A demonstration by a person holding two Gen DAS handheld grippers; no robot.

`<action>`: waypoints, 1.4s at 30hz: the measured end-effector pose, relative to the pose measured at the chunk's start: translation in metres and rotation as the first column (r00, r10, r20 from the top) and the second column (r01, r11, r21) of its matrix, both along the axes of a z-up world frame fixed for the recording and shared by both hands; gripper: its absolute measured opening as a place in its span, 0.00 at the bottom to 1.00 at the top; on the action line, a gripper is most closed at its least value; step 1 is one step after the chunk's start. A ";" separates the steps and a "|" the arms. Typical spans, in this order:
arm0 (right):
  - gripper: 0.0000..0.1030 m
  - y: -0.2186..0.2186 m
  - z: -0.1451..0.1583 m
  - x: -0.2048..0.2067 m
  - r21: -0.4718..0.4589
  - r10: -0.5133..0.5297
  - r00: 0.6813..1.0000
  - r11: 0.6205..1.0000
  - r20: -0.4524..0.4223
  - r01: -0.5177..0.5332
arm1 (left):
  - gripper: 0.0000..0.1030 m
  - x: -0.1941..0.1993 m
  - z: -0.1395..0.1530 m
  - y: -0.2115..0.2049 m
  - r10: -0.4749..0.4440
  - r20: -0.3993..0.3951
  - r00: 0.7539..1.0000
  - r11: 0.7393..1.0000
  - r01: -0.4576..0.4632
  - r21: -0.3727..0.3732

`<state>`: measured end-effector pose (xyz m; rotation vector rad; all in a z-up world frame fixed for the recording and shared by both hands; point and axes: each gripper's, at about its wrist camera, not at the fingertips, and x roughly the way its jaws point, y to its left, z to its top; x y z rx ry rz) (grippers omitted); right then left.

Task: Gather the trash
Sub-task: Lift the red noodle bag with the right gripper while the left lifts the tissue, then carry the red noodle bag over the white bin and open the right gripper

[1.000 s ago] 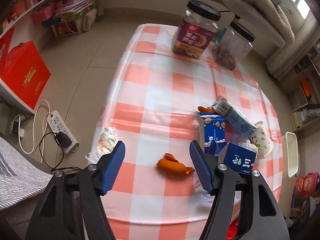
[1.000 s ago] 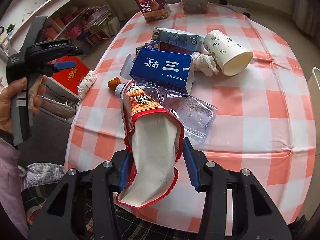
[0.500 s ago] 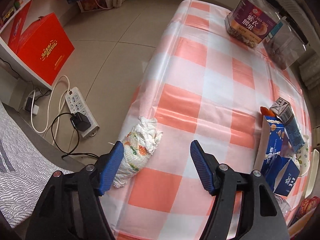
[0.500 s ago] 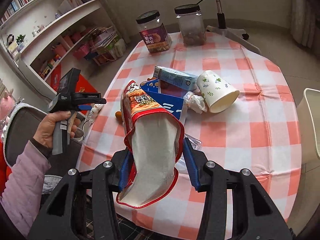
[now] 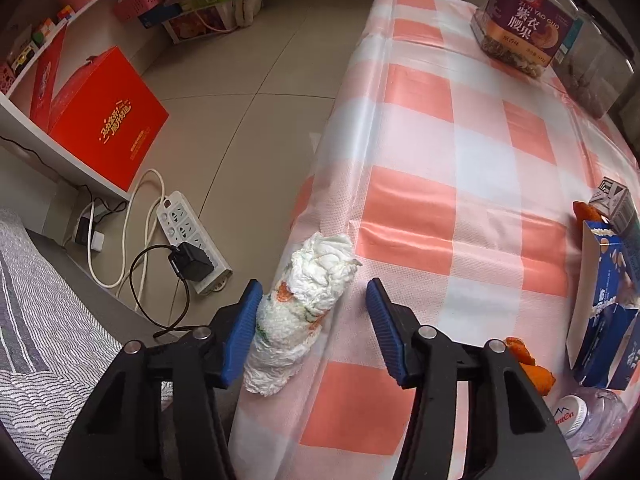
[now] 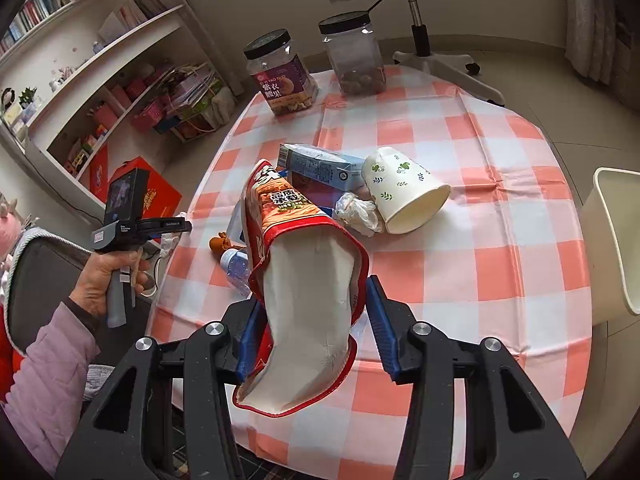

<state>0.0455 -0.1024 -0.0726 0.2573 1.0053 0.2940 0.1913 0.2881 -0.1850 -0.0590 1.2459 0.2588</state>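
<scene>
Left tool [image 5: 314, 328] gapes around crumpled tissue [image 5: 302, 314]; only right view shows right tool [image 6: 310, 330] clamping snack bag [image 6: 306, 280]

Nut jar [image 5: 524, 36], far end of the worktop: purple label reads "ZI YI YAO GUO" over "紫衣腰果"; the small print below is too fine to read.
Bottle cap [image 5: 570, 416], near right edge of the worktop: partial blue lettering "nten".
Snack bag [image 6: 286, 208]: yellow characters "品质承载" can be made out; the big white characters above are cut off.
Red box [image 5: 108, 130], on the floor shelf: gold Chinese script, not legible.
</scene>
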 end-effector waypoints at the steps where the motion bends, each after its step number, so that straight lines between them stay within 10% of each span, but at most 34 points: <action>1: 0.44 -0.001 -0.001 0.001 0.000 -0.002 1.000 1.000 -0.002 0.002 | 0.40 0.000 0.002 0.003 0.008 0.007 1.000 1.000 -0.007 -0.015; 11: 0.44 0.001 -0.001 0.005 -0.011 -0.003 1.000 1.000 0.006 0.003 | 0.35 -0.006 0.028 0.004 0.006 0.061 0.998 0.965 0.010 -0.262; 30: 0.44 -0.050 0.038 0.021 -0.110 -0.102 0.981 0.986 0.166 0.121 | 0.36 -0.037 0.138 -0.135 -0.237 0.359 0.903 0.944 0.301 -0.133; 42: 0.44 -0.126 0.049 0.025 -0.178 -0.263 0.930 0.933 0.256 0.313 | 0.36 -0.048 0.157 -0.216 -0.322 0.447 0.835 0.903 0.412 -0.121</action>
